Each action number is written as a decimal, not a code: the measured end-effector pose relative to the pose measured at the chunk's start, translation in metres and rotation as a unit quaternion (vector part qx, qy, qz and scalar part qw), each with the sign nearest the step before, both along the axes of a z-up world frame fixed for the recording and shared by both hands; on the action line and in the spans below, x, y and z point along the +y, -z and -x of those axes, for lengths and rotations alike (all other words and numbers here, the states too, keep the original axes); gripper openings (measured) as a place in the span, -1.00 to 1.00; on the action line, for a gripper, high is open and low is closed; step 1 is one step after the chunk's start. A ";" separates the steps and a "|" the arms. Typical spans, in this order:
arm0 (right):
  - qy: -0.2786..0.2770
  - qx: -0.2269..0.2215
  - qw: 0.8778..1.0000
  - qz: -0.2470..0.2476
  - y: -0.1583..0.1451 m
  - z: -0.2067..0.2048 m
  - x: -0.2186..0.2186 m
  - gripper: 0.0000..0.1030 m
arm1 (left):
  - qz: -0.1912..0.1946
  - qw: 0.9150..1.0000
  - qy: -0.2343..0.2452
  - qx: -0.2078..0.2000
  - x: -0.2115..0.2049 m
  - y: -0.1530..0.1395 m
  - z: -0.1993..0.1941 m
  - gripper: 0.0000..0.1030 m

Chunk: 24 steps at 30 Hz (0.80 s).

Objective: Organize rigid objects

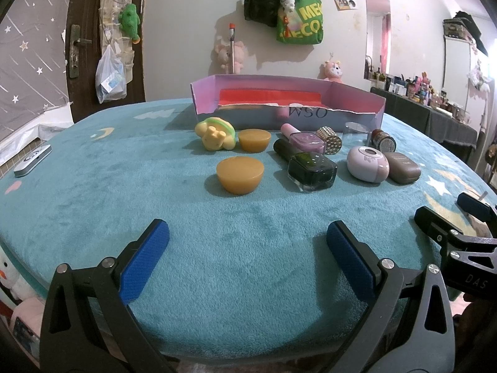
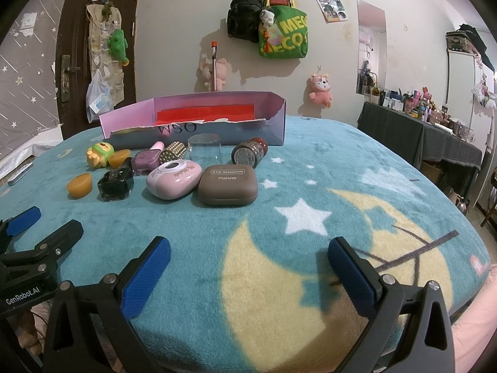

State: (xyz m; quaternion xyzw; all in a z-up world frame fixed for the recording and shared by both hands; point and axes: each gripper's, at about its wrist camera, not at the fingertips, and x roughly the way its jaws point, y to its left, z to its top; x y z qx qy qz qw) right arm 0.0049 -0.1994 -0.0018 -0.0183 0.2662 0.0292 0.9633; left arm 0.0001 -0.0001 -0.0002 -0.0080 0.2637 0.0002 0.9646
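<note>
Small objects lie on a teal blanket point(image 1: 124, 186) in front of an open purple box point(image 1: 289, 115) with a red lining. Among them are two amber pucks point(image 1: 240, 174), a yellow-green toy point(image 1: 214, 133), a dark square bottle point(image 1: 312, 171), a purple bottle point(image 1: 306, 141), a pink case point(image 2: 174, 178), a brown eye-shadow case point(image 2: 228, 184), a clear cup point(image 2: 205, 151) and a jar on its side point(image 2: 248, 154). My left gripper point(image 1: 247, 241) is open and empty, well short of the pucks. My right gripper point(image 2: 248, 256) is open and empty, near the brown case.
A silver tin point(image 1: 32, 160) lies at the blanket's left edge. A dark table point(image 2: 419, 136) crowded with bottles stands at the right. Bags and plush toys hang on the back wall. The right gripper shows at the edge of the left wrist view point(image 1: 459, 217).
</note>
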 end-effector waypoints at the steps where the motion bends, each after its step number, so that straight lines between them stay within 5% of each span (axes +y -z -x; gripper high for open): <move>1: 0.000 0.000 1.000 0.000 0.000 0.000 0.000 1.00 | 0.001 1.000 0.000 0.000 0.001 0.000 0.000 1.00; 14: -0.016 0.023 0.999 -0.031 -0.015 -0.013 -0.005 1.00 | 0.010 1.000 0.010 0.020 0.006 -0.019 -0.016 1.00; 24: -0.007 0.068 0.998 0.012 -0.033 -0.051 -0.003 1.00 | 0.014 0.997 0.020 0.078 0.019 -0.034 -0.048 0.89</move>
